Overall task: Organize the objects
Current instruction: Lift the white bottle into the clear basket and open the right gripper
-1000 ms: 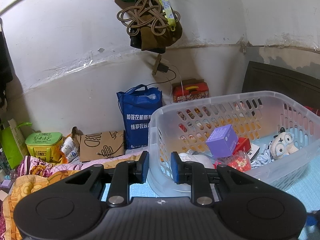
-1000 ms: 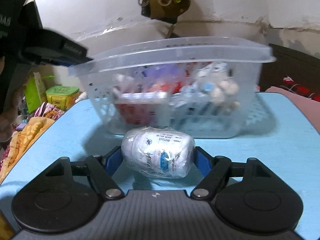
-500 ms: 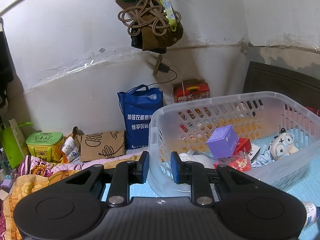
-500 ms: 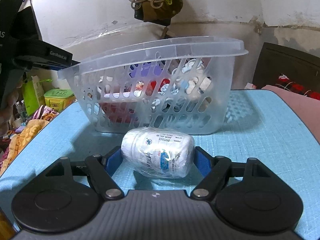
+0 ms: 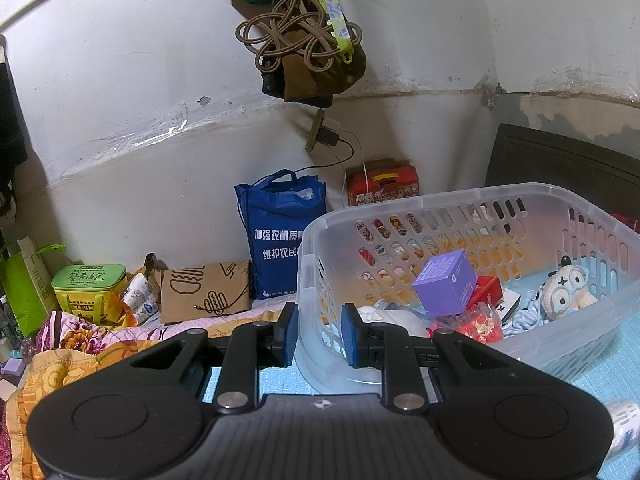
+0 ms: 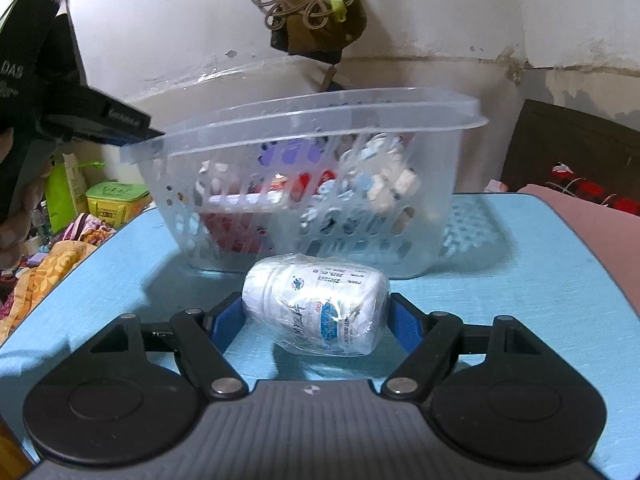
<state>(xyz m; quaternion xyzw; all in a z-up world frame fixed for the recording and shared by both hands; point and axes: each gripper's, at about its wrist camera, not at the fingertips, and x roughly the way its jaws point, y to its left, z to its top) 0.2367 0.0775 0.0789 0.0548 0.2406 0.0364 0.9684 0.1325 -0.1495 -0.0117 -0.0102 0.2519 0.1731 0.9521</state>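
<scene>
White plastic, shrink-wrapped in clear film, makes up the bottle that lies on its side crosswise between the blue pads of the right gripper; cap end toward the left pad, base toward the right, both pads pressed against it, so the jaws stand fairly wide but are closed on the bottle; its printed label faces up and toward the camera, and the film wrinkles and glints; whether it rests on the blue table or hangs just clear of it I cannot tell. Just beyond the bottle sits the basket, translucent, slotted along its walls, with a broad smooth rim; it looks tipped, its left end raised.

At that left end the left gripper has the basket's rim corner between its blue pads, jaws almost fully closed on the thin plastic wall; in the right wrist view the same tool shows as a black body reaching in from the upper left to the rim, with part of a hand below it. Both tools point gently downward.

Inside the basket lie a purple box, matte and cube-shaped, a red box partly under it, a crinkly red packet, and a pale plush toy with round eyes near the far right wall; white soft items sit near the left end.

Beyond the table edge stand a blue fabric bag, a brown paper bag and a green-lidded box.
</scene>
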